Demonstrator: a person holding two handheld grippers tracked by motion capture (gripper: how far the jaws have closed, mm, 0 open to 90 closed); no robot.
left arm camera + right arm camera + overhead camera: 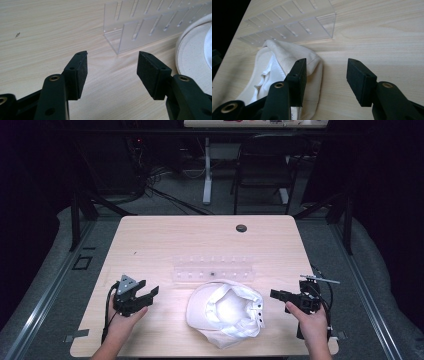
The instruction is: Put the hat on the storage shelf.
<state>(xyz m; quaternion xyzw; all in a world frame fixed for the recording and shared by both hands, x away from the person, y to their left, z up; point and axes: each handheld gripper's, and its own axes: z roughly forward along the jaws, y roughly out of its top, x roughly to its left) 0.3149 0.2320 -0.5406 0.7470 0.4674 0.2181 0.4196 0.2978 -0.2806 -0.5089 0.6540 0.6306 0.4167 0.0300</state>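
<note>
Cap (225, 312), white, lay upside down at the table's (150, 240) near edge, between both grippers, just in front of a clear slotted rack (212, 268). Left gripper (147, 295) hovered beside it, jaws wide apart, empty. Right gripper (278, 294) likewise spread, holding nothing, pointed at the cap's side. Cap looked light, soft fabric, crown floppy; brim probably stiffer. Best hold likely the rim or the brim edge; a pinch on loose cloth could let it sag.
</note>
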